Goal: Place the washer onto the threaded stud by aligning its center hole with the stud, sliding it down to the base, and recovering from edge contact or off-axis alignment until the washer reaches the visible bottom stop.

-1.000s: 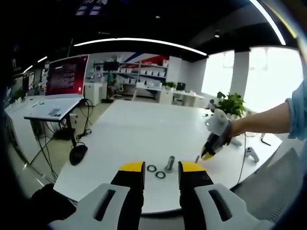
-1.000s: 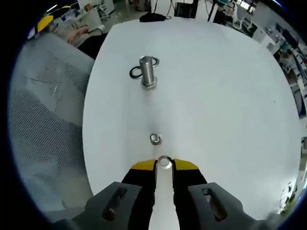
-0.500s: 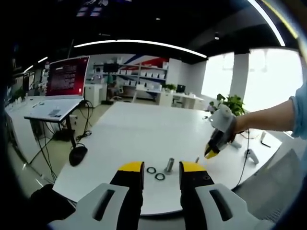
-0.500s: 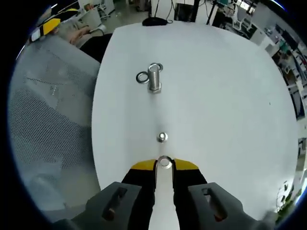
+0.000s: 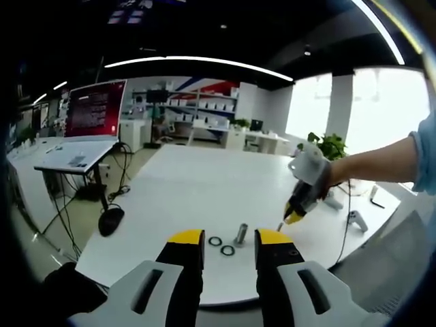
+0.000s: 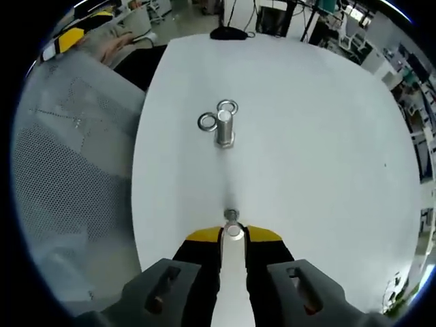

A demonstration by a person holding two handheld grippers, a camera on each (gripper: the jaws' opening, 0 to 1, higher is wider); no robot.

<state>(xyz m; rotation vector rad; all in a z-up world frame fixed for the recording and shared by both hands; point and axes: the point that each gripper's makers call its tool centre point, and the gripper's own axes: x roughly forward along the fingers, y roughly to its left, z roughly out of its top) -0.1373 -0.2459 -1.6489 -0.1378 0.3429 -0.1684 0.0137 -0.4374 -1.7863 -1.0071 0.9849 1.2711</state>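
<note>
A steel threaded stud (image 6: 225, 127) stands upright on the white table (image 6: 327, 170), with two loose washers (image 6: 207, 122) lying flat beside its base. My right gripper (image 6: 234, 233) is shut on a small silver washer (image 6: 234, 231), well short of the stud and roughly in line with it. A small nut-like piece (image 6: 231, 216) lies on the table just ahead of its tips. In the left gripper view the stud (image 5: 241, 234) and the two washers (image 5: 221, 245) sit just beyond my left gripper (image 5: 229, 246), which is open and holds nothing. The right gripper (image 5: 296, 211) hangs right of the stud.
A grey mesh chair (image 6: 68, 170) stands along the table's left edge. A dark object (image 6: 230, 32) lies at the far end. A controller (image 5: 357, 219) rests on the right of the table (image 5: 191, 184), and a desk with a red screen (image 5: 95, 107) stands beyond.
The right gripper has moved forward over the table with its washer; the small nut-like piece now lies right at its tips and the stud looks nearer. The left gripper has stayed put.
</note>
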